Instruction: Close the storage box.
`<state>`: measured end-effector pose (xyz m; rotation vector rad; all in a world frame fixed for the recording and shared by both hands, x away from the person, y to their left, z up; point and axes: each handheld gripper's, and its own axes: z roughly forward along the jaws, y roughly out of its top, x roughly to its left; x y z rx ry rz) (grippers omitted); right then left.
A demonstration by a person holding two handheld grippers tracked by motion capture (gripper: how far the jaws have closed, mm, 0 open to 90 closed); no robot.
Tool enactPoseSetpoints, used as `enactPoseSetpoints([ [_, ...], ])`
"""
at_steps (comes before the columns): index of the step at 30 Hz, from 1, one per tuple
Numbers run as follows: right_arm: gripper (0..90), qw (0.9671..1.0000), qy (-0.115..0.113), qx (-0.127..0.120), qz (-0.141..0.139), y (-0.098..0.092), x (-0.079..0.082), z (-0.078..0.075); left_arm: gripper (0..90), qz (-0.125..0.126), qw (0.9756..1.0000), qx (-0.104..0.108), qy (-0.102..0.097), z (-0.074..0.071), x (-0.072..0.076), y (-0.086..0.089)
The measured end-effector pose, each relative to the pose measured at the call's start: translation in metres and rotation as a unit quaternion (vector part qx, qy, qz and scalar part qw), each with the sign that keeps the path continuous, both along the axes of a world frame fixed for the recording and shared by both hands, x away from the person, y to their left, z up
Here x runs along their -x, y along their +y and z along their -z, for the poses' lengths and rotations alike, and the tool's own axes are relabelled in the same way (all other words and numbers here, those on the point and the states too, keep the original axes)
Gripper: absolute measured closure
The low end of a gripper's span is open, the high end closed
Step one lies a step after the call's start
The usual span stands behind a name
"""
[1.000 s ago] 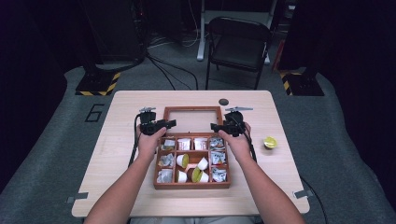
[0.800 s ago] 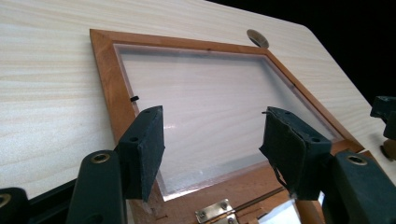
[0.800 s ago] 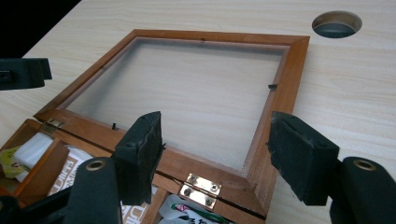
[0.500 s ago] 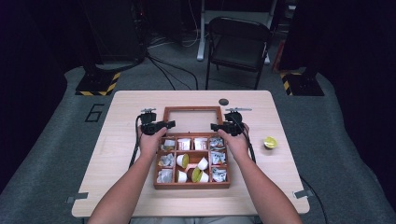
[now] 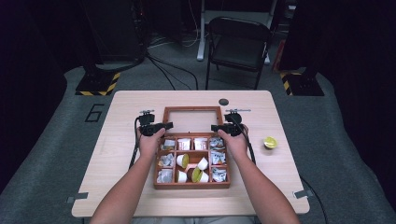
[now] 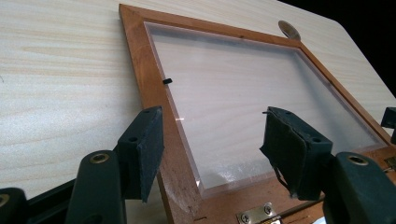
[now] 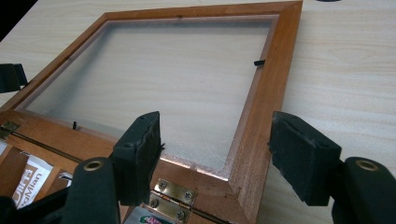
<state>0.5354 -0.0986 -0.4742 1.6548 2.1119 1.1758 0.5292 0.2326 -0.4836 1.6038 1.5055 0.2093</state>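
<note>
Lid (image 5: pixel 192 120) lies flat behind the box (image 5: pixel 192 182); left hand-held gripper (image 6: pixel 212 140) & right hand-held gripper (image 7: pixel 217 147) straddle its side rails, half-open, gripping nothing. Next, prob.: clamp both, swing lid shut.

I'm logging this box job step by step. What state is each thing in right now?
Lid: swung fully open, lying back on the table.
Wooden box: open, compartments filled with packets and cups.
Left gripper: open, jaws either side of the lid's side rail.
Right gripper: open, jaws either side of the lid's other rail.
Yellow-green cup: apart on the table.
</note>
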Motion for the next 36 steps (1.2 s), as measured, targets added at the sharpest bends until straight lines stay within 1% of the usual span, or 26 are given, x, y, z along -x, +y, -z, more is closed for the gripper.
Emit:
enactPoseSetpoints([
  [2, 33.6, 1.0, -0.001, 0.001, 0.0, 0.0002, -0.0002, 0.0001, 38.0, 0.001, 1.0, 0.003, -0.001, 0.0003, -0.0004, -0.001],
  [5, 33.6, 1.0, -0.001, 0.0, 0.0, 0.0, -0.0003, 0.0001, 38.0, -0.002, 1.0, 0.002, -0.002, 0.0004, 0.0, -0.0015],
  [6, 33.5, 1.0, 0.001, -0.002, 0.005, -0.0003, 0.0, 0.0003, 38.0, -0.009, 1.0, -0.003, -0.001, -0.0001, 0.0006, -0.0009],
  [8, 33.5, 1.0, 0.003, -0.002, 0.008, -0.0009, 0.0003, 0.0003, 37.8, -0.014, 0.9999, -0.005, -0.003, -0.0005, 0.001, 0.001],
  [10, 33.6, 0.9999, 0.002, 0.001, 0.01, -0.0009, 0.0004, 0.0002, 37.8, -0.015, 0.9999, 0.0, 0.001, 0.0001, 0.0005, 0.0015],
  [15, 33.5, 0.9999, 0.005, 0.0, 0.013, -0.0017, -0.0005, 0.0011, 37.9, -0.016, 0.9998, 0.008, 0.003, 0.0002, -0.0001, 0.0007],
  [16, 33.6, 0.9999, 0.005, 0.003, 0.011, -0.0024, -0.0011, 0.0021, 37.9, -0.016, 0.9998, 0.01, 0.003, 0.0003, -0.0004, 0.0012],
  [17, 33.5, 0.9998, 0.011, 0.001, 0.013, -0.0025, -0.0016, 0.0028, 37.9, -0.014, 0.9998, 0.01, 0.003, 0.0003, -0.0005, 0.0017],
  [18, 33.6, 0.9999, 0.01, 0.001, 0.011, -0.0033, -0.0023, 0.0039, 38.0, -0.009, 0.9999, 0.006, 0.004, 0.0002, -0.0007, 0.0027],
  [19, 33.7, 0.9998, 0.013, -0.002, 0.011, -0.0033, -0.0025, 0.0041, 38.1, -0.01, 0.9999, 0.008, 0.004, 0.0001, -0.001, 0.003],
  [20, 33.6, 0.9997, 0.021, -0.014, 0.006, -0.0035, -0.0032, 0.0049, 38.1, -0.006, 0.9999, 0.007, 0.006, -0.0001, -0.0013, 0.0045],
  [21, 33.6, 0.9996, 0.023, -0.013, 0.006, -0.0032, -0.0032, 0.0047, 38.0, -0.008, 0.9999, 0.006, 0.007, -0.0005, -0.0012, 0.0049],
  [23, 33.6, 0.9996, 0.023, -0.013, 0.007, -0.0029, -0.0035, 0.0047, 37.9, -0.009, 0.9999, 0.003, 0.009, -0.0002, -0.0011, 0.0057],
  [24, 33.5, 0.9997, 0.021, -0.011, 0.005, -0.0033, -0.0039, 0.0052, 37.8, -0.007, 0.9999, 0.002, 0.009, 0.0002, -0.001, 0.0063],
  [26, 33.5, 0.9996, 0.024, -0.014, 0.008, -0.0026, -0.0041, 0.0049, 37.8, -0.002, 0.9999, -0.001, 0.014, 0.0017, -0.0013, 0.0067],
  [27, 33.4, 0.9997, 0.021, -0.011, 0.006, -0.0031, -0.0046, 0.0053, 37.8, -0.002, 0.9998, 0.003, 0.02, 0.0025, -0.0017, 0.0058],
  [33, 32.9, 0.9996, 0.028, -0.01, 0.004, -0.0028, -0.0058, 0.0074, 36.9, 0.006, 0.9997, 0.0, 0.025, 0.0049, -0.0026, 0.0061],
  [34, 32.8, 0.9993, 0.034, -0.013, 0.005, -0.0026, -0.0058, 0.0074, 37.1, 0.009, 0.9996, -0.002, 0.026, 0.0059, -0.0032, 0.0066],
  [36, 32.8, 0.9995, 0.031, -0.012, 0.003, -0.0033, -0.0067, 0.0081, 37.2, 0.007, 0.9996, 0.002, 0.027, 0.0074, -0.0039, 0.0065],
])
